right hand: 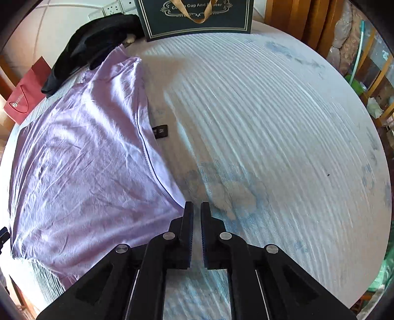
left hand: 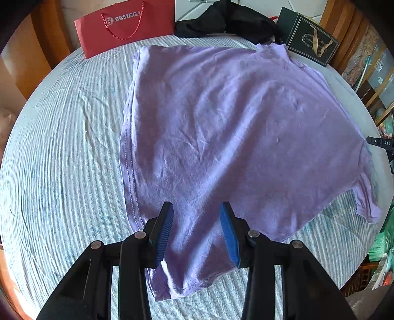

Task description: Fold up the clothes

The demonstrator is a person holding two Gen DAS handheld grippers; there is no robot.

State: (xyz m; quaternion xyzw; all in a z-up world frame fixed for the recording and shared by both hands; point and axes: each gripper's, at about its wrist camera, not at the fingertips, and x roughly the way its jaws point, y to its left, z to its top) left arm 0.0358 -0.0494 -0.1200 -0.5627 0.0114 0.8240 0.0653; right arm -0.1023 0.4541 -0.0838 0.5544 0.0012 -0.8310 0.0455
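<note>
Purple shirt [left hand: 221, 123] tag "M" | red bag [left hand: 125, 27] "BEMEGA" | left gripper [left hand: 197, 231] fingers apart | right gripper [right hand: 197, 233] fingers together

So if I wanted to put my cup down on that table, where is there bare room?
Right of the purple shirt, the striped tablecloth lies bare up to the dark gift box. The far edge is crowded: red bag, black garment.

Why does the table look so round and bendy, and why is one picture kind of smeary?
Both views bulge from the fisheye lens, with dark corners; the left wrist view is sharp, with the shirt shadowed near the left gripper; the right wrist view has the tablecloth streaked by motion blur.
</note>
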